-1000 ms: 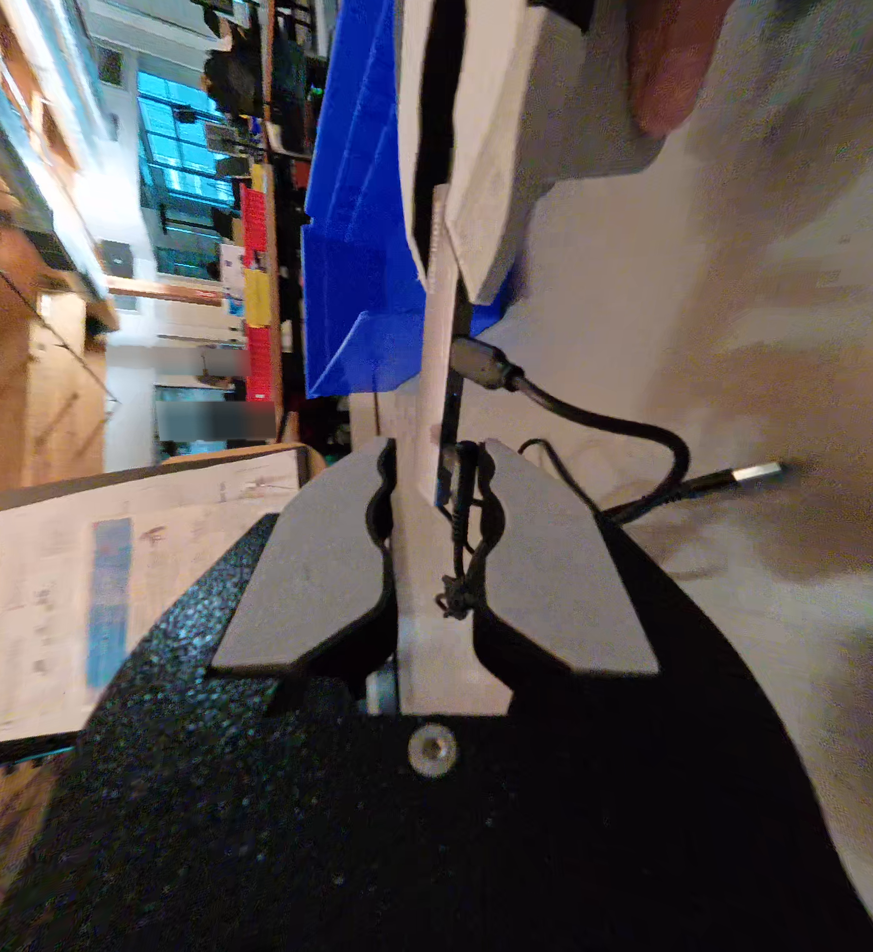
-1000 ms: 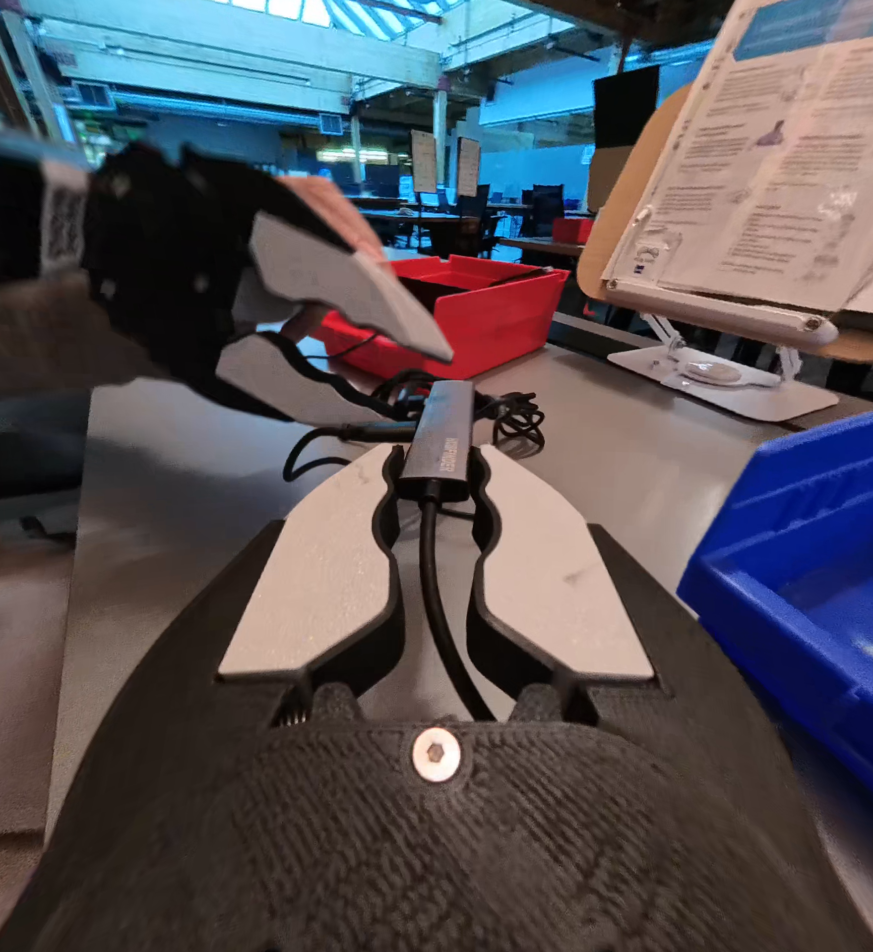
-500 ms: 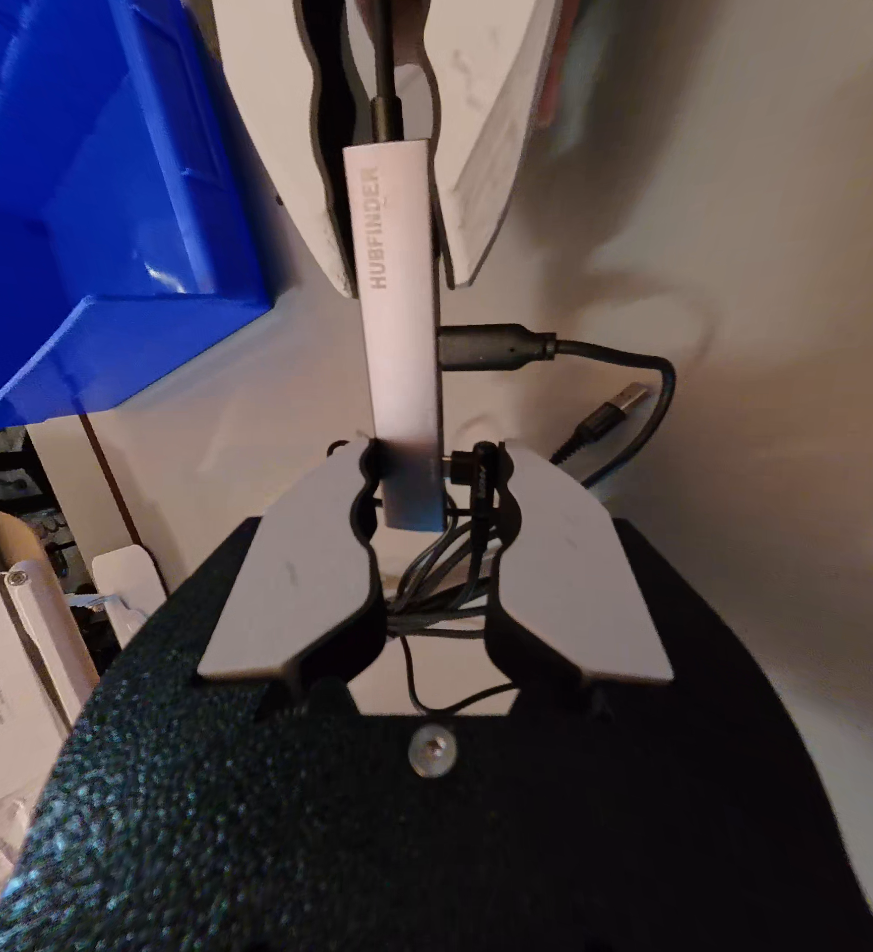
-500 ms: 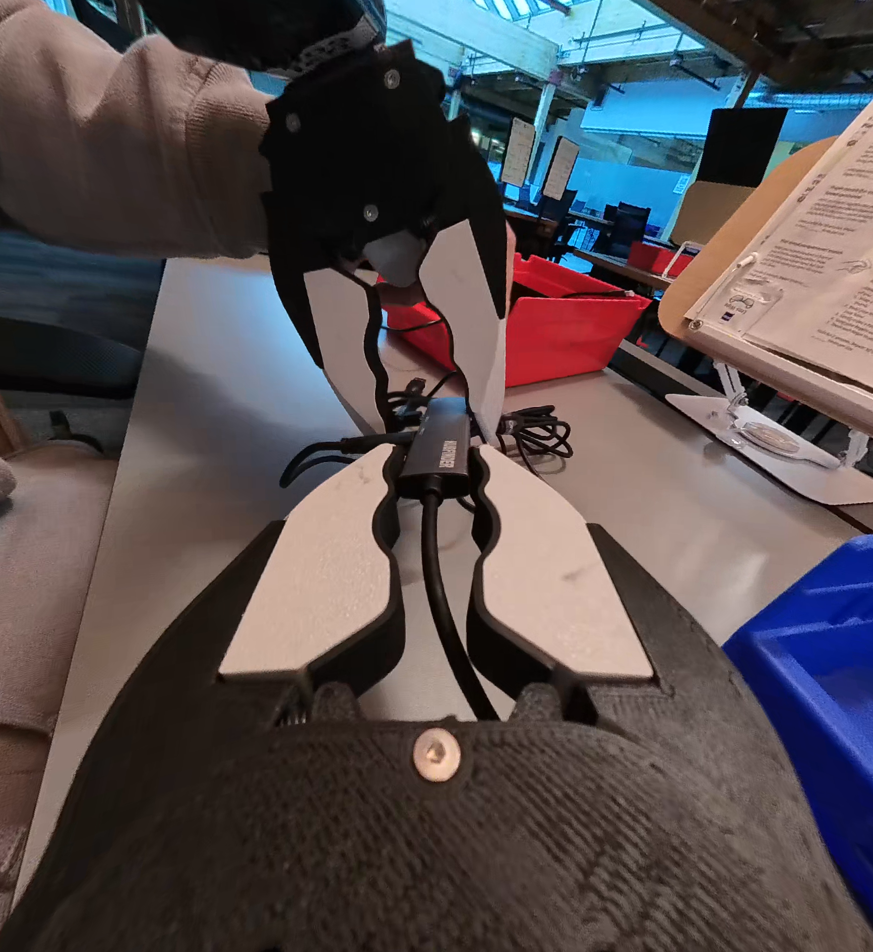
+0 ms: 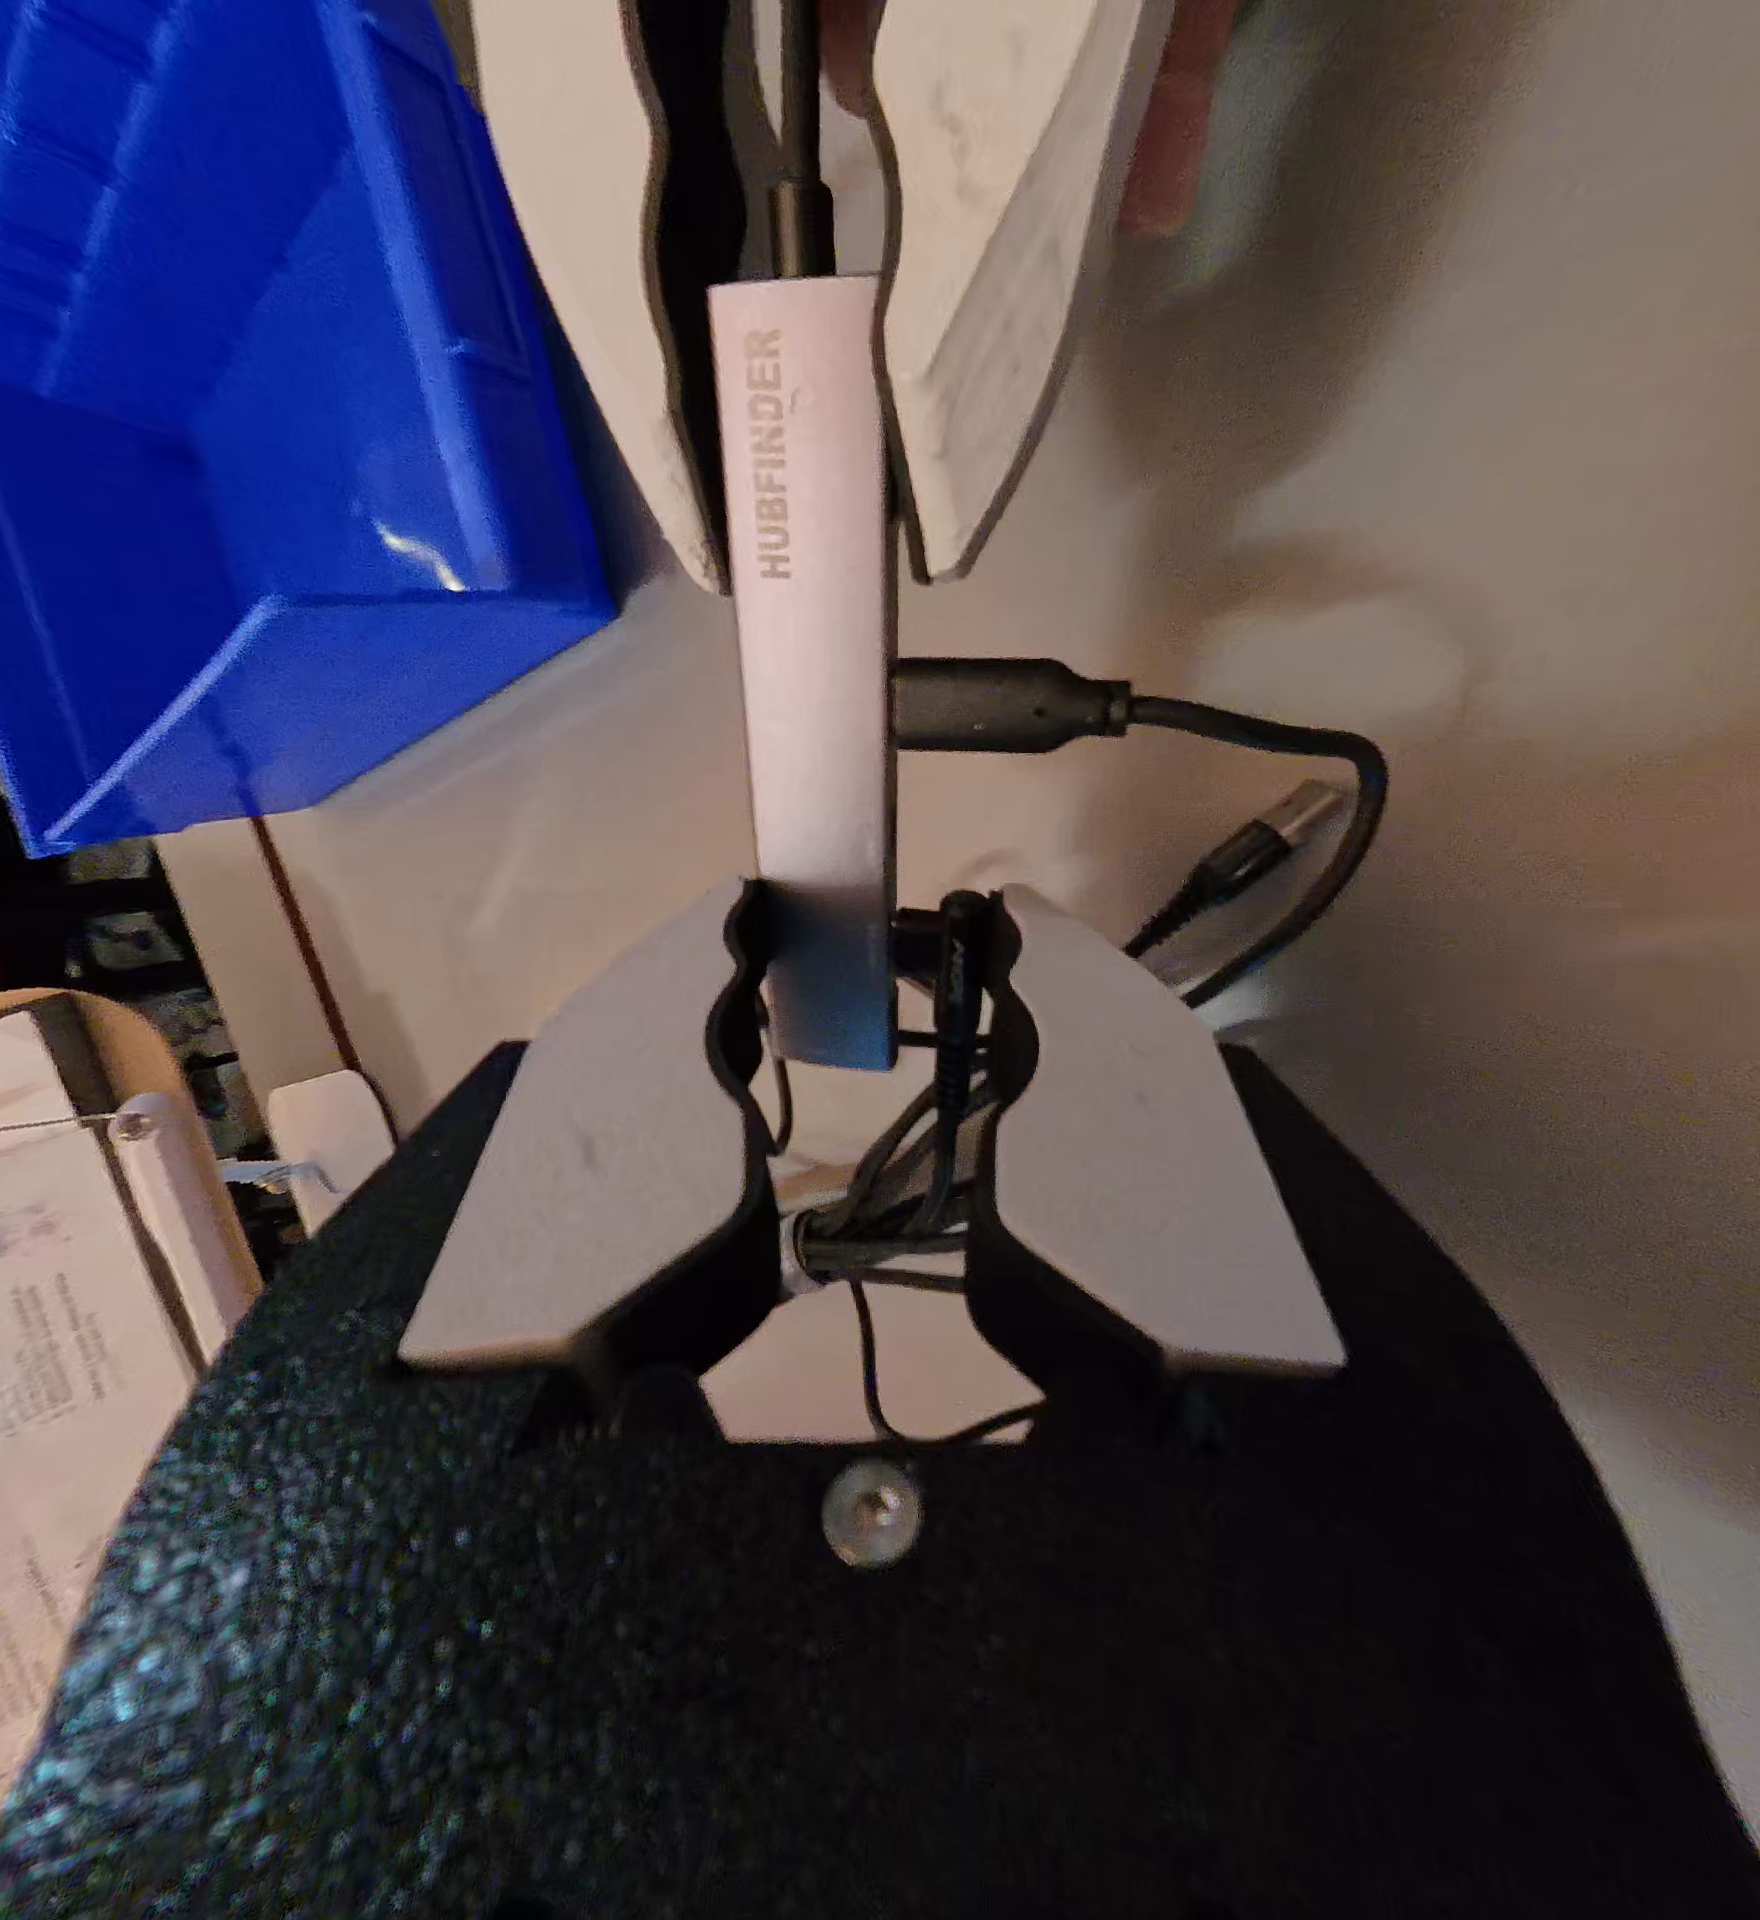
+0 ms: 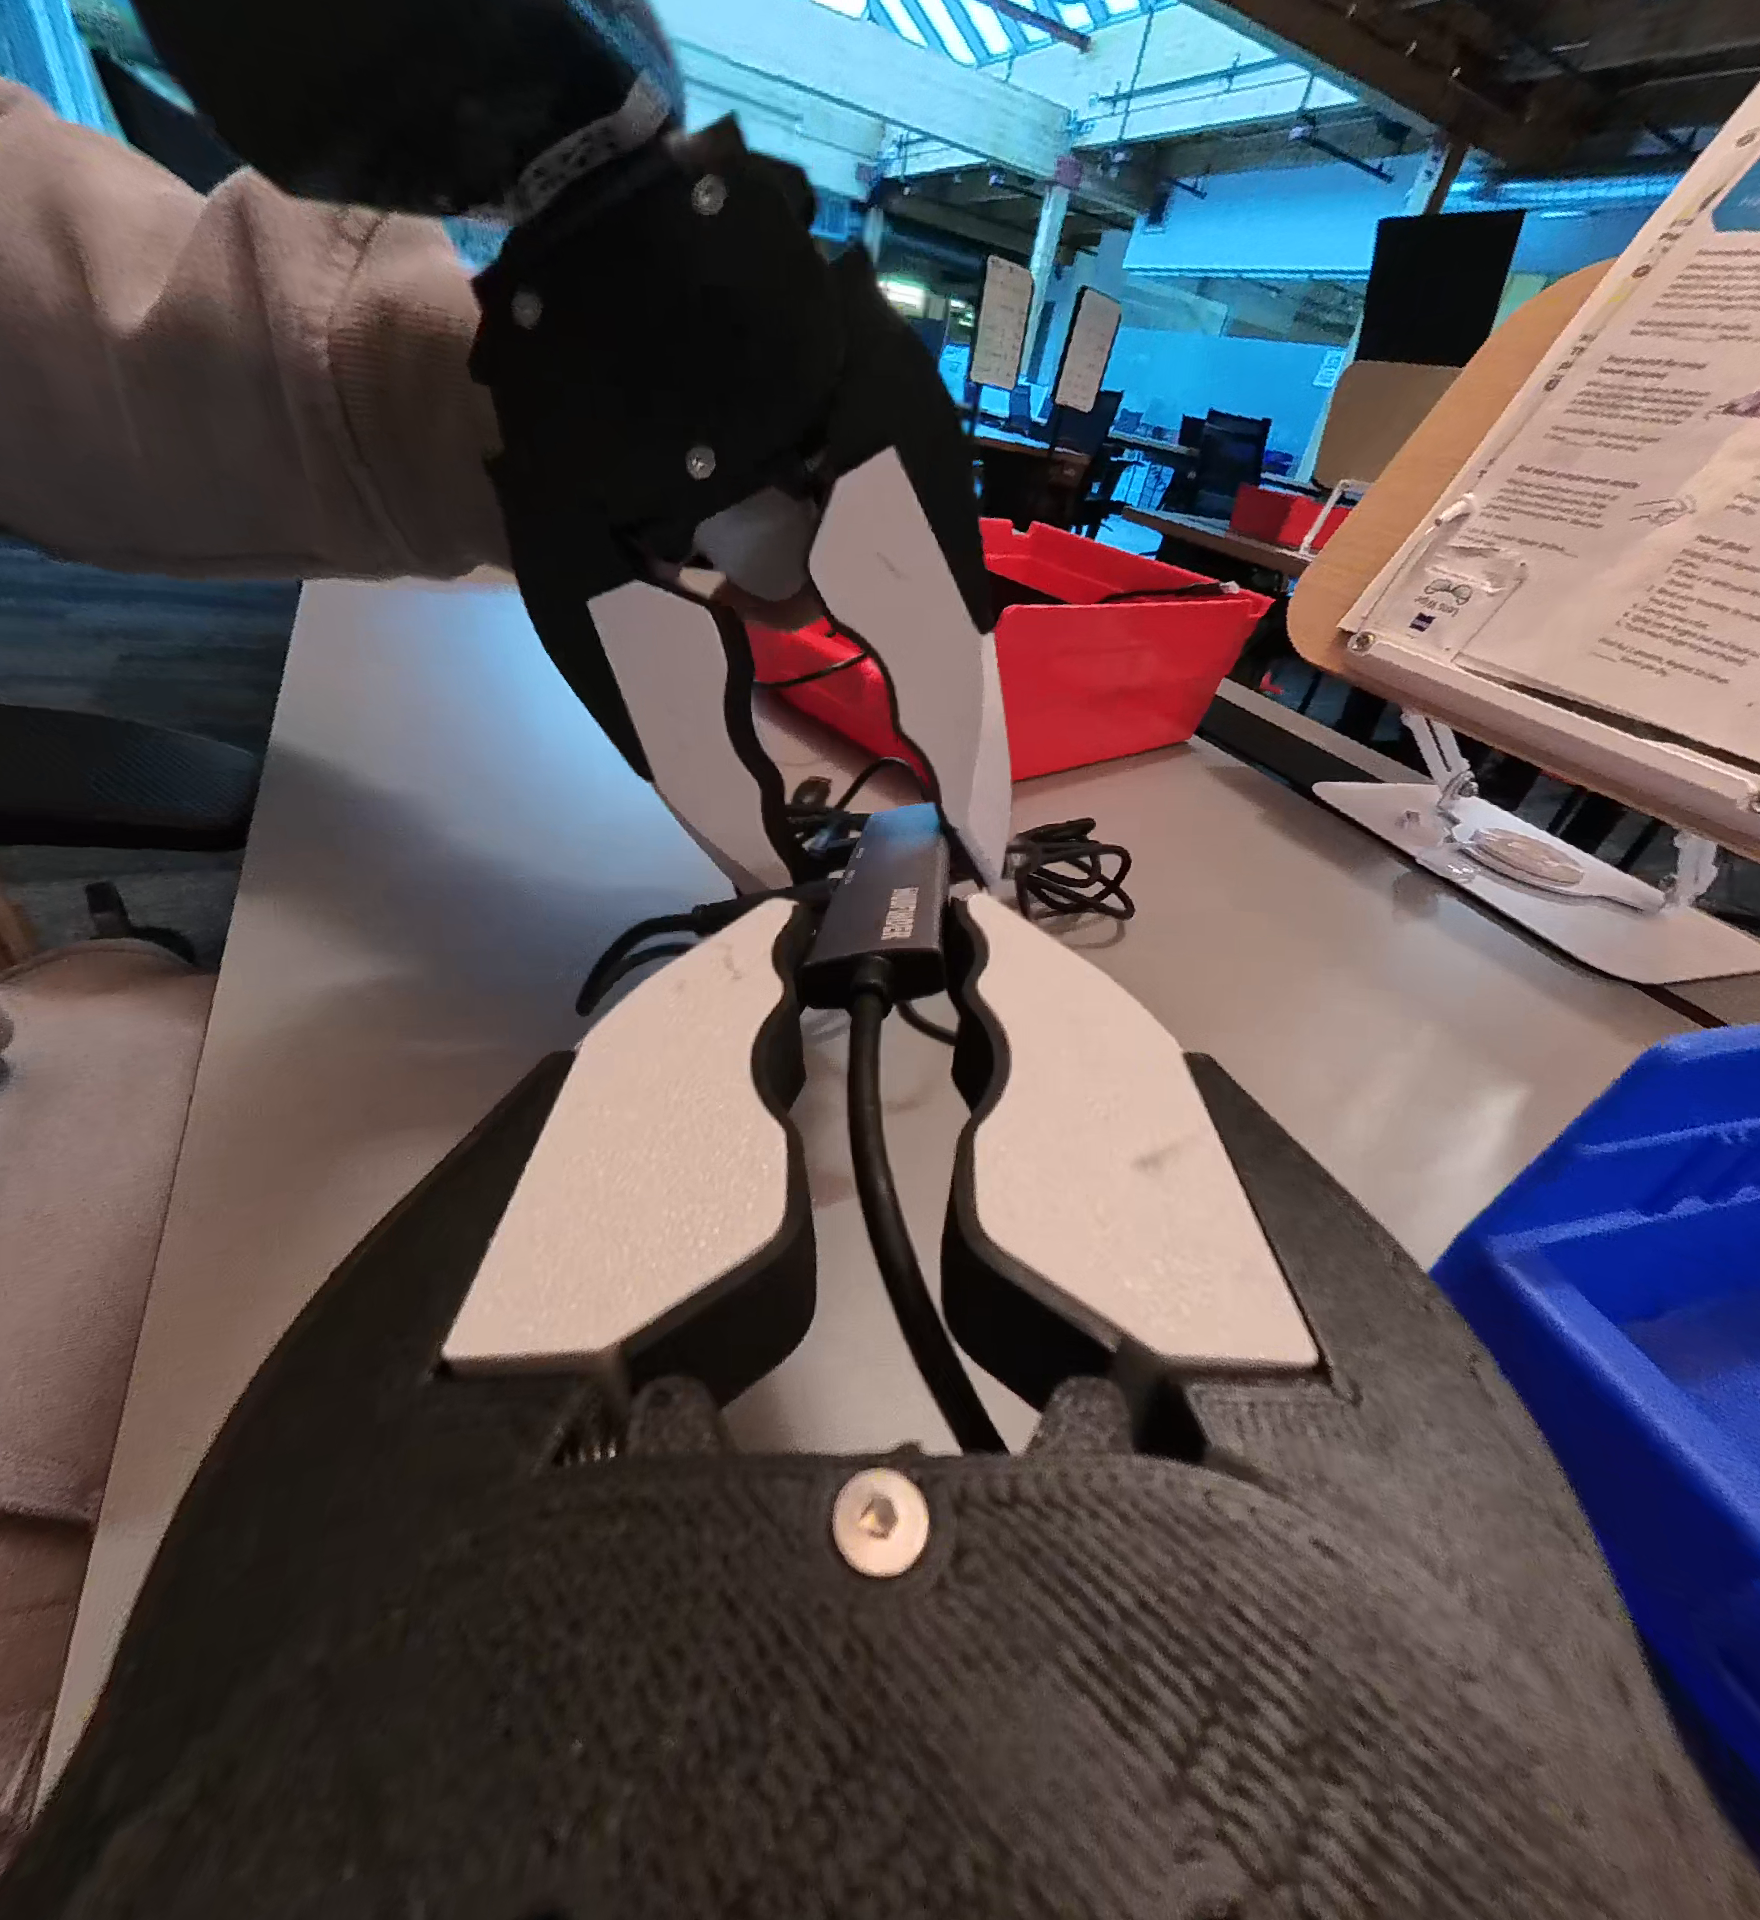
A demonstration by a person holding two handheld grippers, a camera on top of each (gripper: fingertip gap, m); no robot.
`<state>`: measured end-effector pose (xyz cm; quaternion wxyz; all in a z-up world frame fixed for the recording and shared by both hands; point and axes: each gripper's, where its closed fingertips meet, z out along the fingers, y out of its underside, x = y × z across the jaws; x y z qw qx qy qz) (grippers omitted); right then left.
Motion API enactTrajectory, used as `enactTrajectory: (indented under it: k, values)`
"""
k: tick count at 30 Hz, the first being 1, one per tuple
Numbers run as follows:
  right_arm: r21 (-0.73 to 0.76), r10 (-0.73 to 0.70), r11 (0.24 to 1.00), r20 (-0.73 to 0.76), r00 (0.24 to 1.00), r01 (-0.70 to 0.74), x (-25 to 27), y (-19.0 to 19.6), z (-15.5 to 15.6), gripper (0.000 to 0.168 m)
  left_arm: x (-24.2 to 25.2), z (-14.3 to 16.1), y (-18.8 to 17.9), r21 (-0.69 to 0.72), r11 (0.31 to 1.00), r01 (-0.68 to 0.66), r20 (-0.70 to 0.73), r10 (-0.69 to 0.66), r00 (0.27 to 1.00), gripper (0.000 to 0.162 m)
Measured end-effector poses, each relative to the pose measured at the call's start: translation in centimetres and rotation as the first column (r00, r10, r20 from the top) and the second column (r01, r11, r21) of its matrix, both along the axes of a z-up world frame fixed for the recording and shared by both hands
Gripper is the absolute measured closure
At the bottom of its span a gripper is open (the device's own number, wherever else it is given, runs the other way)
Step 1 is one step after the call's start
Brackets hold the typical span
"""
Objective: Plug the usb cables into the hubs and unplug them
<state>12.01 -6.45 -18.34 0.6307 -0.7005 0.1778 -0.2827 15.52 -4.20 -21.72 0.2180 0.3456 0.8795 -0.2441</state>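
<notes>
Left wrist view first: the left gripper [image 5: 871, 925] has its jaws straddling the near end of the slim silver-grey metal usb hub [image 5: 814, 665] plus a small black cable plug [image 5: 959, 971] sitting at the hub's side, but I honestly can't tell whether they're clamped on the plug or just closing in. Further up the hub's side a thick black usb cable [image 5: 1011, 707] is already seated in a port, and its loose metal-tipped end [image 5: 1302, 816] lies on the pale grey desk [image 5: 1478, 1039]. The blue plastic bin [image 5: 232, 416] sits off to the side. Right wrist view: the right gripper [image 6: 881, 935] is clenched on the hub's tail end where its own black lead [image 6: 881, 1143] comes out, hub just above the desk, with the left gripper coming down over the far end. A red plastic tray [image 6: 1115, 665] and a paper sheet on a stand [image 6: 1634, 468] sit behind. My worry: if the left jaws also pinch the hub, pulling would drag it askew in the right grip, and the bundled cable slack could snag.
</notes>
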Motion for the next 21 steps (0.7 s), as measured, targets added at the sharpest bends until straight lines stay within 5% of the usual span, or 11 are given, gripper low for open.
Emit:
enactTrajectory:
  k: [1,5,9,13,21]
  values:
    - [0.014,-0.002,1.000,-0.006,1.000,0.002,0.1,-0.2,0.1,0.143,0.1,0.1,-0.2,-0.034,0.999,-0.007,0.002,0.008,1.000,0.122]
    - [0.096,-0.052,0.994,-0.028,0.998,0.055,0.7,-1.5,0.8,0.144,1.3,2.9,-0.6,-0.252,0.966,-0.060,0.111,0.090,0.990,0.109]
    - [0.186,-0.101,0.976,-0.061,0.993,0.111,1.5,-2.9,1.4,0.144,2.6,5.8,2.0,-0.382,0.903,-0.199,-0.055,0.193,0.980,0.108]
    - [0.211,-0.139,0.965,-0.083,0.987,0.154,2.0,-3.6,1.5,0.144,7.8,7.9,8.9,-0.400,0.799,-0.449,-0.157,0.423,0.893,0.115]
    - [0.195,-0.201,0.955,-0.138,0.970,0.225,3.1,-4.0,1.0,0.144,9.3,3.8,17.5,-0.293,0.650,-0.702,-0.357,0.607,0.711,0.119]
